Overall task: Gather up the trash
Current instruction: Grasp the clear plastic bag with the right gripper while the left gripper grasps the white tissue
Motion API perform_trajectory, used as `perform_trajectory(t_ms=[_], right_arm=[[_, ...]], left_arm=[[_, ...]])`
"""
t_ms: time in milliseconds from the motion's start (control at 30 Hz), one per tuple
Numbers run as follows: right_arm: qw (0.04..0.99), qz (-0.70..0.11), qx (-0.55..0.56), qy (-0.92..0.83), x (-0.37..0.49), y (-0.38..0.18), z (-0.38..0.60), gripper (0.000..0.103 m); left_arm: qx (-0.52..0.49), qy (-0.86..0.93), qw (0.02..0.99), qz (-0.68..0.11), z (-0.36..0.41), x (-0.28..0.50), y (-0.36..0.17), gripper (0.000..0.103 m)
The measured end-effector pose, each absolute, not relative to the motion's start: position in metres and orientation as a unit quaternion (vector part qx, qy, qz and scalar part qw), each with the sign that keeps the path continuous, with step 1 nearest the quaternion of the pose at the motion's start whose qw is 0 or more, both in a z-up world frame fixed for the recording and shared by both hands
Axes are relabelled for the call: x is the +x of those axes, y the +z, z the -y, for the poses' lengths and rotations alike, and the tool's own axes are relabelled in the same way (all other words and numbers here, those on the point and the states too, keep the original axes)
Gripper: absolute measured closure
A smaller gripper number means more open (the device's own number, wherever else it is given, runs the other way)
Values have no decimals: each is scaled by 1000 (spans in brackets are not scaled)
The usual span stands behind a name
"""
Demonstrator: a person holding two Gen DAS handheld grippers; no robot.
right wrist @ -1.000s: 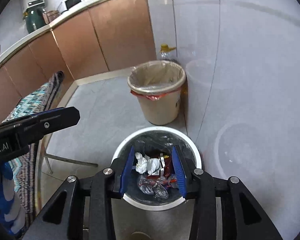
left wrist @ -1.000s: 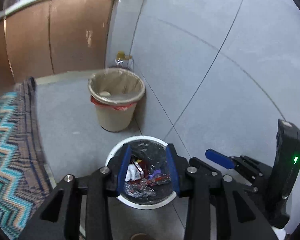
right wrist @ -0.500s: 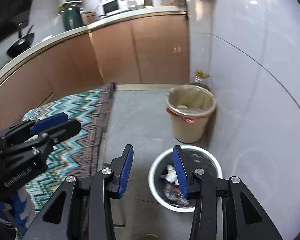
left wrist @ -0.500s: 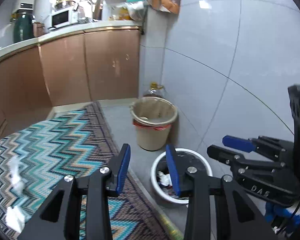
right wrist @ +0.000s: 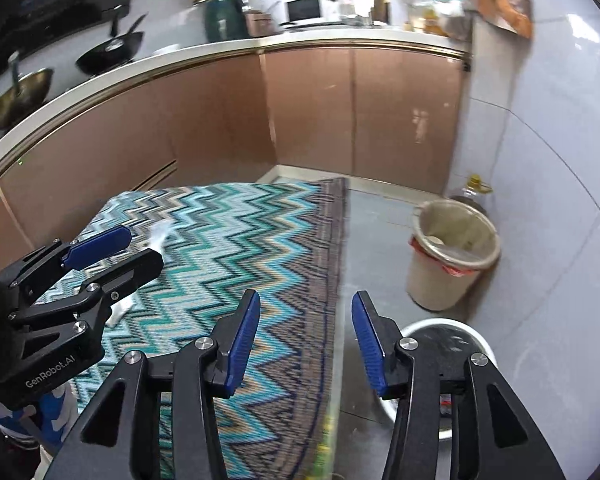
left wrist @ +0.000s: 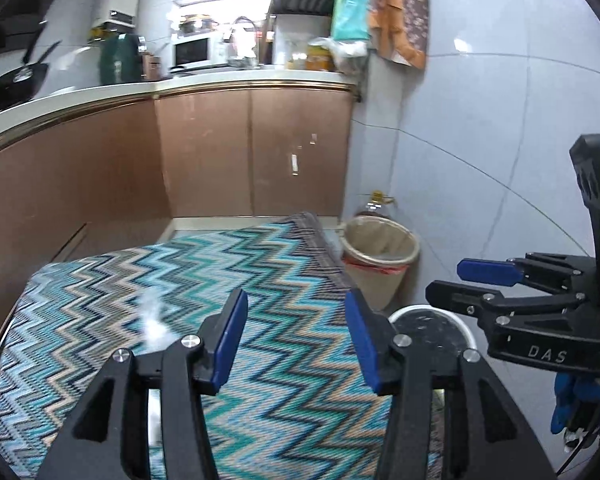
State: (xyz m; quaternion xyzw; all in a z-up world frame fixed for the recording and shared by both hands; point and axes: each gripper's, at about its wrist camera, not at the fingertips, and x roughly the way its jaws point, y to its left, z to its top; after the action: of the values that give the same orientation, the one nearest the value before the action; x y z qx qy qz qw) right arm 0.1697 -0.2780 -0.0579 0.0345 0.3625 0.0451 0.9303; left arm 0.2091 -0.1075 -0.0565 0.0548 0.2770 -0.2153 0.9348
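While both sets of jaws are opening with nothing between them, we should treat this as the reach toward the next scrap of trash. The left gripper (left wrist: 296, 336) and the right gripper (right wrist: 306, 340) hang over the zigzag-patterned cloth (left wrist: 260, 280), both empty. The nearest target looks like a crumpled white tissue (left wrist: 152, 320) lying on the cloth, blurred in the left wrist view and just left of the left gripper's fingers; the same tissue (right wrist: 160, 236) shows in the right wrist view beyond the left gripper. Another pale scrap may lie below that gripper, but we cannot tell what it is. The white-rimmed bin (right wrist: 444, 336) with a dark liner sits on the floor at the cloth's right edge, near a beige bin (right wrist: 452, 256). We judge the left gripper should take the tissue, straddling it and pinching only paper, not cloth.
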Motion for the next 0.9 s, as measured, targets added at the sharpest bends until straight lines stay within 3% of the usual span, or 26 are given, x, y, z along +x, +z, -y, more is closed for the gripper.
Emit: perform_trajectory(t_ms=[267,600,900], right_arm=[[919,-376,17,115,205,-59,202,46],[901,-396,10,175,249,-79,131,41],[889,-414,2,198,282,-96,100,34]], left_arm=[[36,-154,944,-290,14,221,-71,45],[-1,-78,950,-304,-101,231,-83,43],[-9,-146,928,-343,-96,236,-115,43]])
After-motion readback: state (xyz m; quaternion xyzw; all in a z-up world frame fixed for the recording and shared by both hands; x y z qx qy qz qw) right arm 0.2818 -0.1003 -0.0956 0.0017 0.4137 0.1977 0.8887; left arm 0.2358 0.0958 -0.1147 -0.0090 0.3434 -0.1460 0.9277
